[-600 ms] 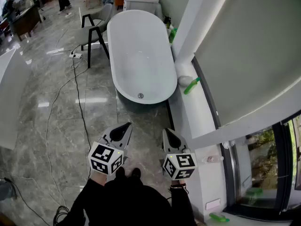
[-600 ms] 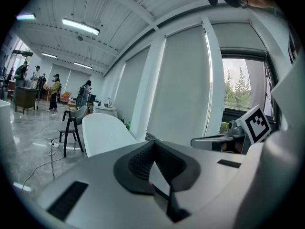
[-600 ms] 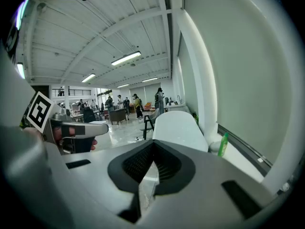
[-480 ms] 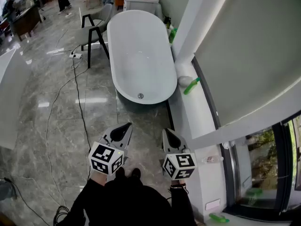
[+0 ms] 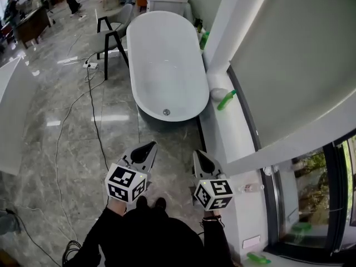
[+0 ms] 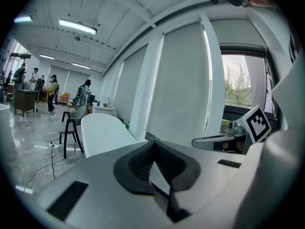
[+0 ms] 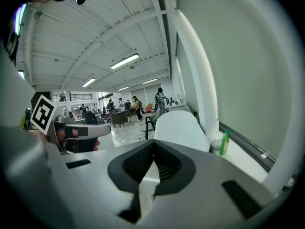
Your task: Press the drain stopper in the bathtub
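Zero progress, head view: drain stopper (image 5: 166, 113) sits unpressed at the near end of the bathtub (image 5: 167, 65), well apart from left gripper (image 5: 146, 149) and right gripper (image 5: 200, 159), held side by side, pointing at it | left gripper view: jaws closed, empty | right gripper view: jaws closed, empty; approach and press left to do.

Saw a glossy grey marble floor (image 5: 50, 149) bearing a white oval bathtub (image 5: 161, 54), a black-legged chair (image 5: 111, 29) just beside it, and a black cable (image 5: 93, 118) trailing from a white power strip (image 5: 89, 65). Noted a white window ledge (image 5: 236, 138) alongside, with a green bottle (image 5: 226, 100) lying on it.
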Demonstrator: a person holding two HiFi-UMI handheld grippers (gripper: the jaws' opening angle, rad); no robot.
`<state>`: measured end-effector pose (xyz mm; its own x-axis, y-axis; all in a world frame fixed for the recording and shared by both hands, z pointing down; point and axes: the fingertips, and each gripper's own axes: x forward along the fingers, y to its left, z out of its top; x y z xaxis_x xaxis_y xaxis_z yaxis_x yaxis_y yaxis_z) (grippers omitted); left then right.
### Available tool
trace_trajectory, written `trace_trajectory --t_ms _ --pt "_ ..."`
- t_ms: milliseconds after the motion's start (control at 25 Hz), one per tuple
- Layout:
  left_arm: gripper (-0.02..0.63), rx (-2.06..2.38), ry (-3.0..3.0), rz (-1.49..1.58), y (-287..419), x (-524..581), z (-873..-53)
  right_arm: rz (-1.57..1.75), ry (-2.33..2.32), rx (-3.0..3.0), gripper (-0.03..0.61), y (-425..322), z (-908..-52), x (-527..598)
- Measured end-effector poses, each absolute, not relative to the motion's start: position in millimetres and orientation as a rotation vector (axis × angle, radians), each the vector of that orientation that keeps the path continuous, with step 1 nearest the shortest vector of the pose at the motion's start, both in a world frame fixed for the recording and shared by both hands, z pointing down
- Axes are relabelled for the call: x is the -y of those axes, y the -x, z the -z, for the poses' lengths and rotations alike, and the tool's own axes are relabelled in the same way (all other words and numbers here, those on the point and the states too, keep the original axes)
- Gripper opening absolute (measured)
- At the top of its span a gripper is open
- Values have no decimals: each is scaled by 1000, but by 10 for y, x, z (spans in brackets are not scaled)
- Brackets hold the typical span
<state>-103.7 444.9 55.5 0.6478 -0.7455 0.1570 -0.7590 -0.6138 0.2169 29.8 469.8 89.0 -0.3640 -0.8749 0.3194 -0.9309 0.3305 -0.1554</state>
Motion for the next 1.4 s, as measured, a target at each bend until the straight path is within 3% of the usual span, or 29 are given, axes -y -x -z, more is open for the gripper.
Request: trace_trajectory --t_ms 880,1400 --pt "8 1274 -2645 -25 748 -3753 -216 -461 -1789 2396 -2 -934 -760 -4270" --pt "7 1238 -2619 -78 844 -2233 -532 -505 -1808 2320 -2 -891 -961 -2841"
